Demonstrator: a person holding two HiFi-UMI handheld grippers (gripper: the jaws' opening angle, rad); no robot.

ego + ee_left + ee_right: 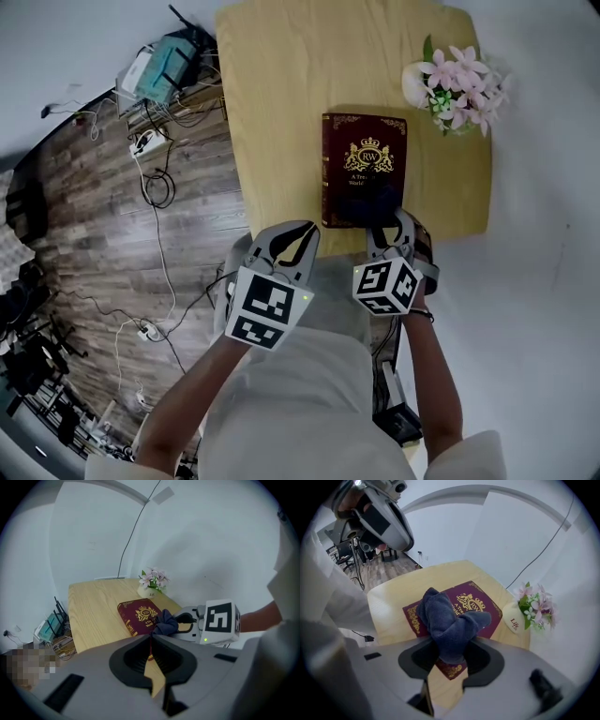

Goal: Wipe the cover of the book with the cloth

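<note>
Grey and pinched shut on nothing, my left tool point(302, 231) hangs at the near edge of the wooden surface point(281, 94). Ahead to its right lies the maroon book point(364, 169). My right tool point(391, 223) clamps the dark blue cloth point(450, 620) over the book's near end.

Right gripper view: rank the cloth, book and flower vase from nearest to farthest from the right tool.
1. cloth, clamped in the right tool.
2. book, lying just ahead, under the cloth.
3. flower vase, beyond the book, to the right.
</note>
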